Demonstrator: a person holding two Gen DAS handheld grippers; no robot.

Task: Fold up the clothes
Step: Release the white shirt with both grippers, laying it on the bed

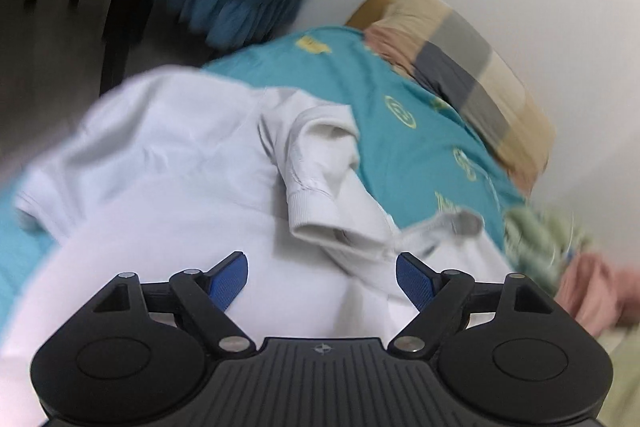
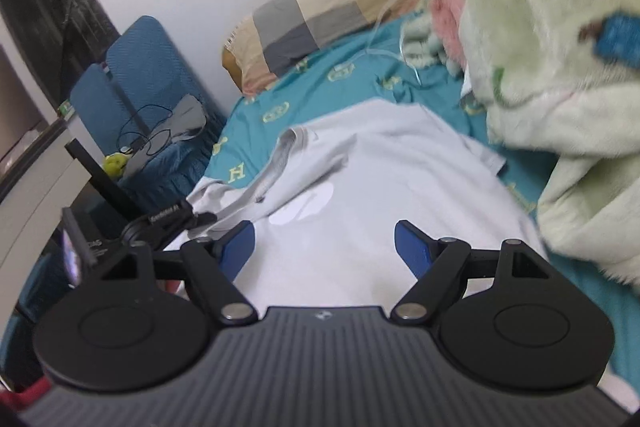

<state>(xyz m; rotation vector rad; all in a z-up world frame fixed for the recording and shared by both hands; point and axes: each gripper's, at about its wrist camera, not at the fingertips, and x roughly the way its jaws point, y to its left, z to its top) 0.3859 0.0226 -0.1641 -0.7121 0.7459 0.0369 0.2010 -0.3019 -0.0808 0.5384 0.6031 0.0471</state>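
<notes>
A white T-shirt (image 1: pixel 168 163) lies spread on the teal bedsheet (image 1: pixel 392 87), its ribbed collar (image 1: pixel 316 211) bunched up just beyond my left gripper (image 1: pixel 322 277). That gripper hovers low over the shirt's body with its blue pads apart and nothing between them. In the right wrist view the same T-shirt (image 2: pixel 380 171) lies flat with a pale print (image 2: pixel 302 209) on it. My right gripper (image 2: pixel 324 247) stands open above the shirt's near part, empty. The other gripper's black body (image 2: pixel 160 223) shows at the shirt's left edge.
A checked pillow (image 2: pixel 320 15) lies at the head of the bed by the white wall. A fluffy green and pink blanket (image 2: pixel 560 67) is heaped on the right. A blue chair (image 2: pixel 148 83) with cables and a grey cloth stands left of the bed.
</notes>
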